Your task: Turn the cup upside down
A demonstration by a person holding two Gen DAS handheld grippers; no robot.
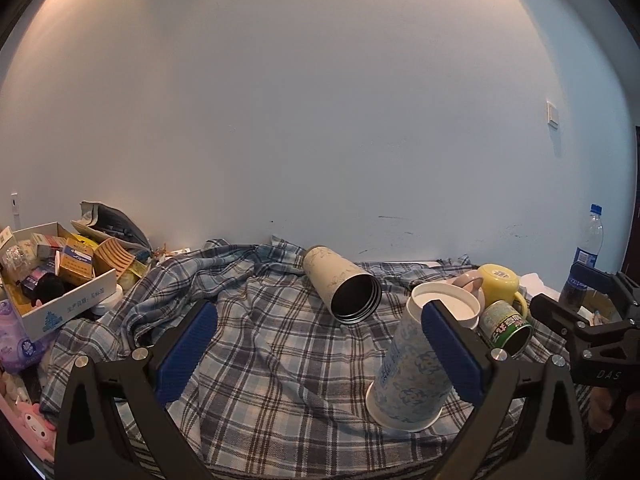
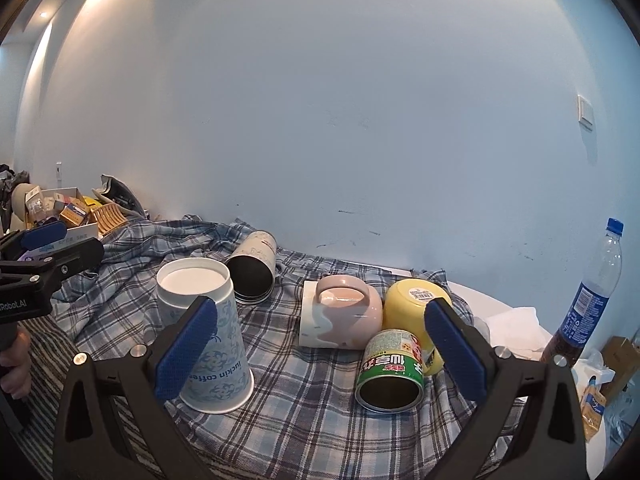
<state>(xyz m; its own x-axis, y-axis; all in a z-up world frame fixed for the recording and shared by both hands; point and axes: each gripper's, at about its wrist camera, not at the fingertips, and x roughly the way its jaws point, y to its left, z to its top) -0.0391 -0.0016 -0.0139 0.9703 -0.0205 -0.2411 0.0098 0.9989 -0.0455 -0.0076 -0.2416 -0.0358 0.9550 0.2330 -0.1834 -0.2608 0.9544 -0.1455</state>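
We see the paper cup standing upside down on the plaid cloth, rim down, base up, near left of the pink mug. Left gripper jaws wide apart, holding nothing; cup sits just inside its right finger, contact unclear. Right gripper also wide, empty, green can lying between its fingers. Steel tumbler lies on its side farther back.

I count one paper cup, one steel tumbler, two mugs — a pink mug and a yellow mug — one green can, one plastic bottle, one cardboard box, and my two grippers.
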